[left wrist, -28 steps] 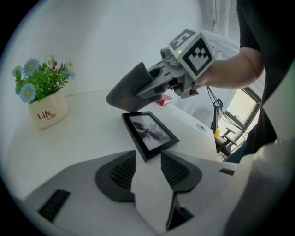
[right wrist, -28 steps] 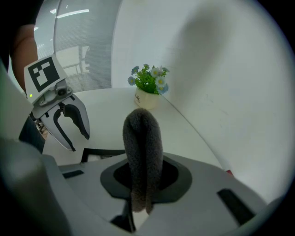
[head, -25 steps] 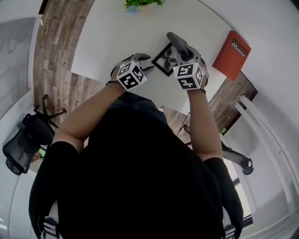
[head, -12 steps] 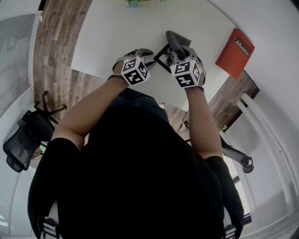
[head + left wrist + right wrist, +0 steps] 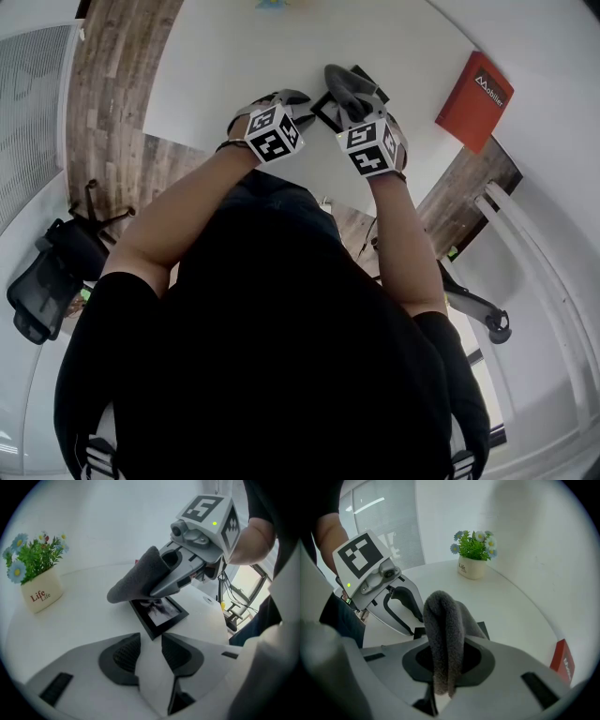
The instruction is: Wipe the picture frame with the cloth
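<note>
Underneath — white table [image 5: 234,56] with picture frame [image 5: 161,616], wood-plank floor [image 5: 112,94].

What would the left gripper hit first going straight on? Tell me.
Probably the picture frame's near corner, or the white table just before it; depth unclear. The left gripper's jaws have just been closing, nothing between them.

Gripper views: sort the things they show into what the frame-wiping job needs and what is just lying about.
Needed: the grey cloth, clamped in the right gripper; the black picture frame, flat on the table.
Lying about: the flower pot; the red box.
</note>
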Tool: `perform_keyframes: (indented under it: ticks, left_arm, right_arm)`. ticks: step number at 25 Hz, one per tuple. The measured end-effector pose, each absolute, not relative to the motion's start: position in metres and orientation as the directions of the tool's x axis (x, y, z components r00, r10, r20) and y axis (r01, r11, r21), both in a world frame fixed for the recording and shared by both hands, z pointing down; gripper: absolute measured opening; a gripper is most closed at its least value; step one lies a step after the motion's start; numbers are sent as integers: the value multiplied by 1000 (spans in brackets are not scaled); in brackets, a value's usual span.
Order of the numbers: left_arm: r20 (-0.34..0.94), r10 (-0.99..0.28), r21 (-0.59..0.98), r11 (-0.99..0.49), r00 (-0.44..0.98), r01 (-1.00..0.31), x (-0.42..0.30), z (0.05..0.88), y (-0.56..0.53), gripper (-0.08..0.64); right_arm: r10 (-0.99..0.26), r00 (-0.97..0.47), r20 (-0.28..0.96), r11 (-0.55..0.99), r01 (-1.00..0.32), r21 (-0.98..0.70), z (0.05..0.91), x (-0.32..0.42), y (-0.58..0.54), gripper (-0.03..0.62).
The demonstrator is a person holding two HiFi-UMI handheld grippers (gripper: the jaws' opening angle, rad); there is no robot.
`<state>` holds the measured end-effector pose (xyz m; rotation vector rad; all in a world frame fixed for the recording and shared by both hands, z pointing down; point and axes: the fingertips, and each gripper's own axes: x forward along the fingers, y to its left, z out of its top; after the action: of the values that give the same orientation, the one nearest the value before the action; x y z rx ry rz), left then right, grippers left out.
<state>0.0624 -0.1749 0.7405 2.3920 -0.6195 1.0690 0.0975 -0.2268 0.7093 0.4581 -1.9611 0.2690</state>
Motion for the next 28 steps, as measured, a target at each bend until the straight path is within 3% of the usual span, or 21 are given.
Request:
perform_keyframes:
  ticks: [28]
  left_arm:
    - [727,-283,195,-789,626,-583,59,741,-178,117]
  right_arm:
    - [-20,-586,810,828,-464,-315,687,60,-173,44]
